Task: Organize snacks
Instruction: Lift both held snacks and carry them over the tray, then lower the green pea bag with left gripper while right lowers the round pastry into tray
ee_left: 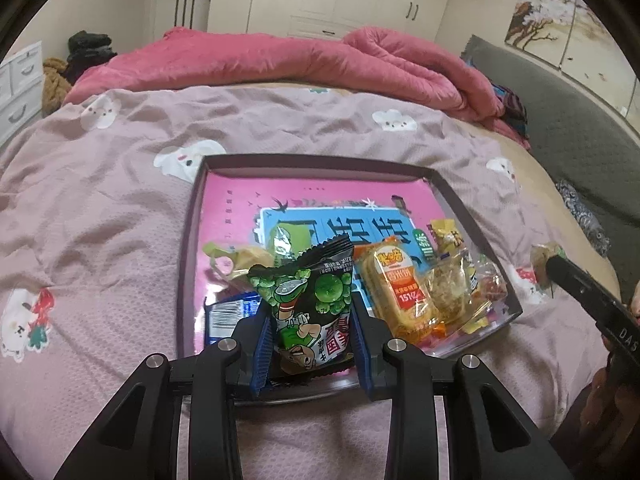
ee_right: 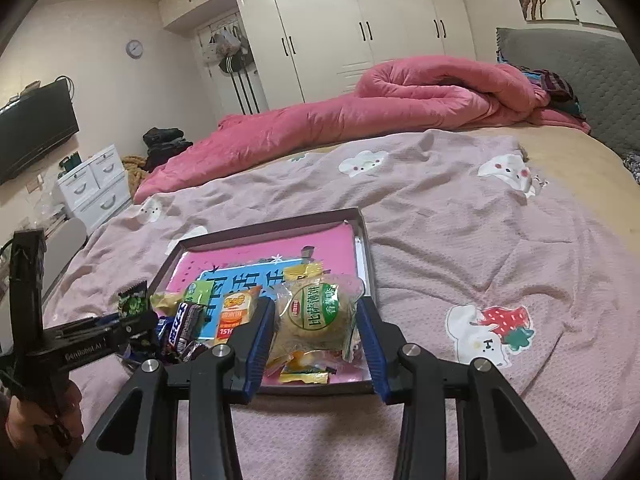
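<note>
While the left gripper [ee_left: 312,316] jaws pinch the pea packet [ee_left: 310,304] and the right gripper [ee_right: 316,328] jaws bracket the round cake [ee_right: 316,316], contact unclear, most snacks already lie in the tray [ee_left: 320,162].

The left gripper [ee_left: 312,344] holds a green pea snack bag [ee_left: 310,304] upright between its blue jaws, above the near edge of a shallow tray [ee_left: 192,240]. In the tray lie an orange rice cracker pack [ee_left: 404,292] and other snacks. The tray rests on a bed [ee_left: 100,240].
</note>
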`<state>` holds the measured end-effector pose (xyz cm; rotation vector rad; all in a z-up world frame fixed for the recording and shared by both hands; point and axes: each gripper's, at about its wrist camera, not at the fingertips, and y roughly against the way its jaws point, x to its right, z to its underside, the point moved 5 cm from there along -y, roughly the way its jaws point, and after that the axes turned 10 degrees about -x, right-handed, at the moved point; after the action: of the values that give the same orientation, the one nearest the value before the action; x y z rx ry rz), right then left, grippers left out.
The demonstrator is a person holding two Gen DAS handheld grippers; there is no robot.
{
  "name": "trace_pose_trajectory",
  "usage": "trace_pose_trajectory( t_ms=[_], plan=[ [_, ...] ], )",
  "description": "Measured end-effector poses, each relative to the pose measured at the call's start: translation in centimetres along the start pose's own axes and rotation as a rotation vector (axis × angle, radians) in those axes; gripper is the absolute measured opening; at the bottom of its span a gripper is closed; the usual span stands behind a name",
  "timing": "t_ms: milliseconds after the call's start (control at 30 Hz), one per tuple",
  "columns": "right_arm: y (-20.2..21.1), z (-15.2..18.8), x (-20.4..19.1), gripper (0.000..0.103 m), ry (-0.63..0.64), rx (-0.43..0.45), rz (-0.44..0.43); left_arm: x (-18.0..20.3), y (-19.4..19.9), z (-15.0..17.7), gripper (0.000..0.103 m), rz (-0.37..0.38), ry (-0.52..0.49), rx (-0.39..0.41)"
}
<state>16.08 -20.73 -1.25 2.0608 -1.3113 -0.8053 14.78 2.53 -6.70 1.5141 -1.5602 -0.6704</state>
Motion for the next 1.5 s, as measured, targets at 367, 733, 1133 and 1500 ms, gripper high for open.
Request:
trace_pose_trajectory(
  t_ms=[367,733,1133,1500],
  plan=[
    [-2.3,0.2,-2.6,0.042,0.140,-0.018,0.051,0.2,-1.5,0.1,0.035,-0.007,-0.014,-0.030],
    [-4.2,0.3,-2.4,0.043,0.134,-0.050,0.052,0.3,-2.0,0.1,0.035,0.003,-0.012,-0.044],
    [-5.7,1.1,-2.6,0.043,0.129,-0.099,0.023,0.3,-2.0,0.2,0.035,0.011,-0.009,-0.048],
    [-5.8,1.5,-3.6,0.043,0.154,-0.103,-0.029,0.4,-2.1,0.3,0.035,0.019,-0.007,-0.054]
  ],
)
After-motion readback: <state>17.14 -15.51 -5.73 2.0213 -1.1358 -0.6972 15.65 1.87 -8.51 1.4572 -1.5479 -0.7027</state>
